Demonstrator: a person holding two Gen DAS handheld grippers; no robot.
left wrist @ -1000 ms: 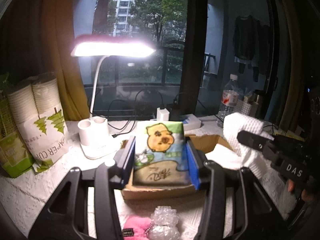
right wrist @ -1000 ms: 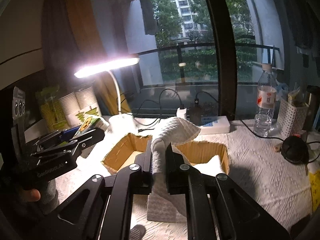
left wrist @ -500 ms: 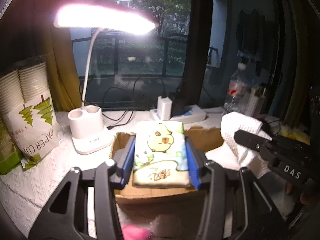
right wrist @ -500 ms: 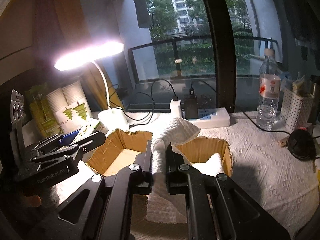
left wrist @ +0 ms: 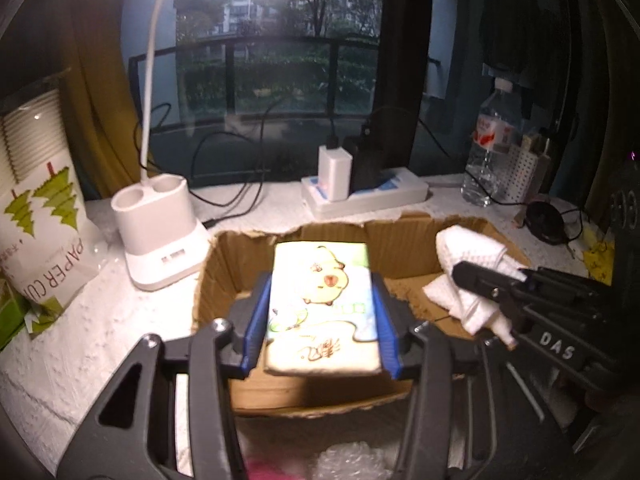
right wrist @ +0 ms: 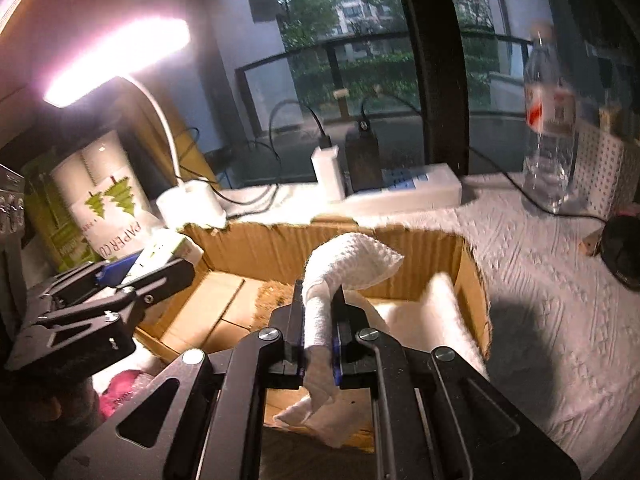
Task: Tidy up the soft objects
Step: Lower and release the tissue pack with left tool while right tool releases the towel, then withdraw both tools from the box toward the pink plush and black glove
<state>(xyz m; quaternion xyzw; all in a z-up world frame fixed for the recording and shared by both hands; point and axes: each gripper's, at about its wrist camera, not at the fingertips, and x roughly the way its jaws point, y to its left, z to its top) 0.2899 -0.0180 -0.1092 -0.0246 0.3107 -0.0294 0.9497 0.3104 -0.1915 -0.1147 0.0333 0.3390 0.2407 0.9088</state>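
Cardboard box (left wrist: 404,236) now fills my lower view: both grippers have advanced over it, so release looks close. The left gripper (left wrist: 322,316) fingers stay clamped on the tissue pack (left wrist: 324,304). At 3 o'clock the right gripper (right wrist: 318,316) pinches the white towel (right wrist: 348,264), hanging over the box.
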